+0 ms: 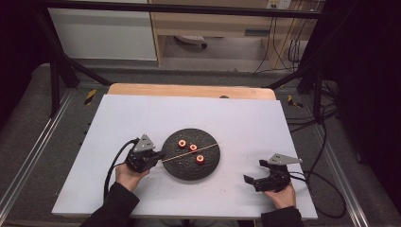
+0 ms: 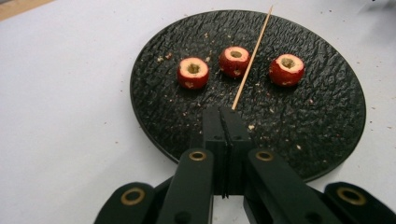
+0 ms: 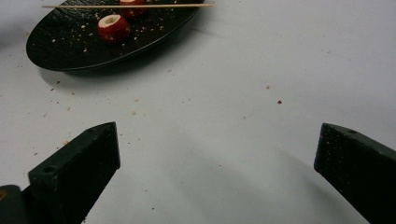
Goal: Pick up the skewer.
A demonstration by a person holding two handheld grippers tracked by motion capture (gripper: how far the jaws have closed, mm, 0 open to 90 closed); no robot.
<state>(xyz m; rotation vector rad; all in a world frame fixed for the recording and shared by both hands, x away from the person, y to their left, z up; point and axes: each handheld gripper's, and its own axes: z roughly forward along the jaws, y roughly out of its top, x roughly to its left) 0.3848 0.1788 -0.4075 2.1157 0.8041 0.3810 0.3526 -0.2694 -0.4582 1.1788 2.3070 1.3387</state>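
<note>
- Three red fruits, cored, sit on the plate, a round black one with a rough surface, at mid-table on the white board.
- Fruits by place in the high view: left fruit, middle fruit, right fruit, in a loose row slanting nearer toward the right. Each shows a pale hollow on top.
- Left gripper is at the plate's left edge, jaws clenched on the near end of the skewer.
- Left gripper view: the skewer runs from the jaw tips across the plate and passes between two fruits, close against the middle one; its far tip reaches the plate's far rim. Whether it touches that fruit, cannot tell.
- Crumbs are scattered over the plate and the board near it.
- Right gripper is near the board's right near corner, well apart from the plate, jaws spread wide and empty.
- Right gripper view: bare board between the jaws; the plate lies far left, with one fruit on it and the skewer above.
- Hand in a dark sleeve grips the left gripper.
</note>
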